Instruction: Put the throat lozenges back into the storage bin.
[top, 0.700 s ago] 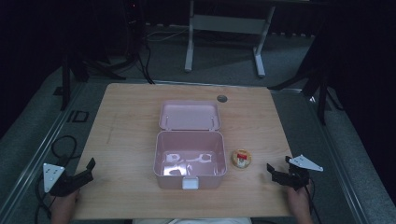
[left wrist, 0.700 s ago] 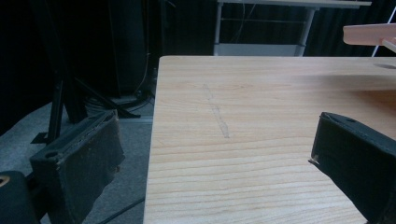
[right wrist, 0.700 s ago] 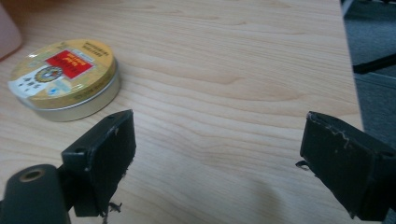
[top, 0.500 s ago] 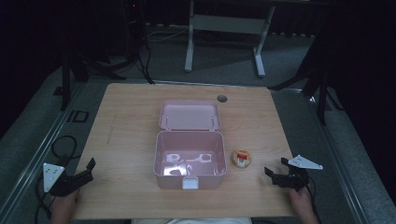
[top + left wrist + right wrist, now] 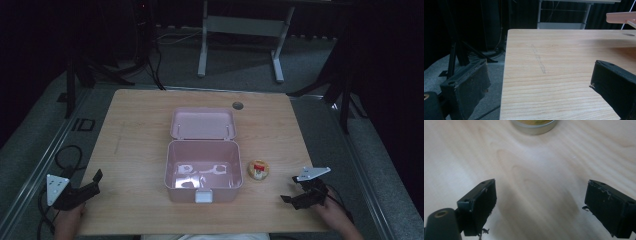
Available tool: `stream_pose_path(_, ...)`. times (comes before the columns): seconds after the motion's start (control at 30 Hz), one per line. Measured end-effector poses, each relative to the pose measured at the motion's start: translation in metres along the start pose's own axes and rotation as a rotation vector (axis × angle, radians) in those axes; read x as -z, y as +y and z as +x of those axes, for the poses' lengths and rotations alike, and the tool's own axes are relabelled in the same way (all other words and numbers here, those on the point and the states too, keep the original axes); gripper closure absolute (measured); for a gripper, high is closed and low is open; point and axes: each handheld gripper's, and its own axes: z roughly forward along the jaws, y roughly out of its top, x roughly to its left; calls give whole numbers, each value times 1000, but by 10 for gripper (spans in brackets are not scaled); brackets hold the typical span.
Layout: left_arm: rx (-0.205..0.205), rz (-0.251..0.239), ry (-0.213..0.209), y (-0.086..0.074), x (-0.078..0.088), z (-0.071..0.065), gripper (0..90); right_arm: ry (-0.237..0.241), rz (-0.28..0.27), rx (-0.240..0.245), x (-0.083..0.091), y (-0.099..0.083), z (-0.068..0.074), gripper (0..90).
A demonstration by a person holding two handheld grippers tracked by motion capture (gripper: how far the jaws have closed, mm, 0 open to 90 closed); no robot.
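A pink box (image 5: 172,170) stands open at the middle of the wooden table (image 5: 140,130), its lid (image 5: 202,123) laid back behind it. Pale shapes show on the box floor; I cannot tell what they are. A small round tin (image 5: 258,170) with a yellow and red top lies just right of the box. My right gripper (image 5: 290,189) is open, low over the table right of the tin. In the right gripper view the tin (image 5: 534,124) lies ahead of the open right gripper (image 5: 540,205). My left gripper (image 5: 96,182) is open at the front left corner, holding nothing; its view shows the left gripper (image 5: 539,85) wide apart.
A round cable hole (image 5: 238,105) is in the table's far edge. The lid's edge (image 5: 621,17) shows at the top right of the left gripper view. Cables (image 5: 65,155) lie on the floor to the left, and a grey stand (image 5: 240,25) is beyond the table.
My right gripper has moved a little left toward the tin and closer to the front edge. The left gripper and the box have stayed put.
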Motion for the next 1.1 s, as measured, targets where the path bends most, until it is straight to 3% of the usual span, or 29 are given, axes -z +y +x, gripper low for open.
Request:
stream_pose_path(0.2, 2, 1, 1, 0, 0, 0, 25, 39, 110, 44, 3, 8, -1, 103)
stream_pose_path(0.63, 1, 5, 2, 0, 0, 0, 24, 21, 249, 131, 0, 20, 0, 128)
stream_pose_path(1.1, 0, 7, 0, 0, -1, 0, 24, 36, 530, 252, -7, 48, 9, 118)
